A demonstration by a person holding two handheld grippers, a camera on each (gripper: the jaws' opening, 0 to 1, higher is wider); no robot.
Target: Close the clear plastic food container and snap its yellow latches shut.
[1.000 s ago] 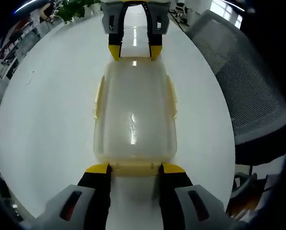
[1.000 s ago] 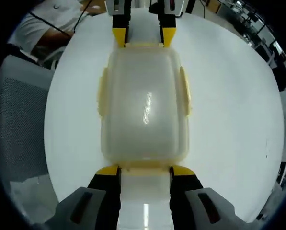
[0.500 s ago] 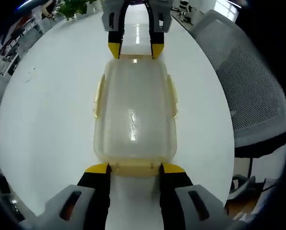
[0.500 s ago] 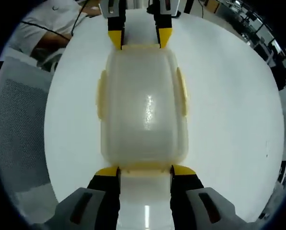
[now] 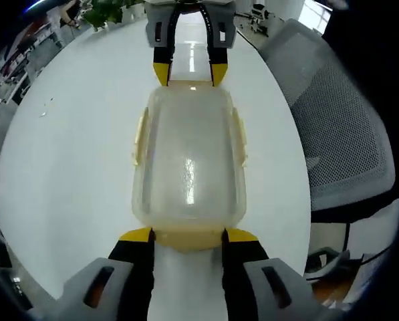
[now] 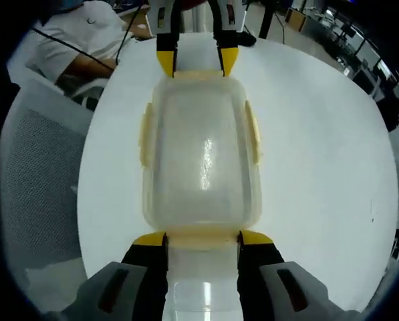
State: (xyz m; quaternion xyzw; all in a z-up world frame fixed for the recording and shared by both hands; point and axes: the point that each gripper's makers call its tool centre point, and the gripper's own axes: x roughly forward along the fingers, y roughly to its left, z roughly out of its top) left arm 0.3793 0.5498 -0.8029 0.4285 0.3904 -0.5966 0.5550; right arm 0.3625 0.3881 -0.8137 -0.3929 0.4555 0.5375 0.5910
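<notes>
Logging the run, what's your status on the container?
Left gripper and right gripper open, fingers straddling opposite end latches. Container lid on, resting on white table. Mesh chair alongside, nothing blocking.

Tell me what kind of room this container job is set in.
Probably an open-plan office: a round white table with a grey mesh-backed office chair beside it, rows of desks behind, and a green potted plant.

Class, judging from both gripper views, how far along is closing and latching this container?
Done: the lid sits on the clear container. In hand: the left gripper and right gripper each stand open at an end latch. Left: whether the side latches are snapped can't be told.
</notes>
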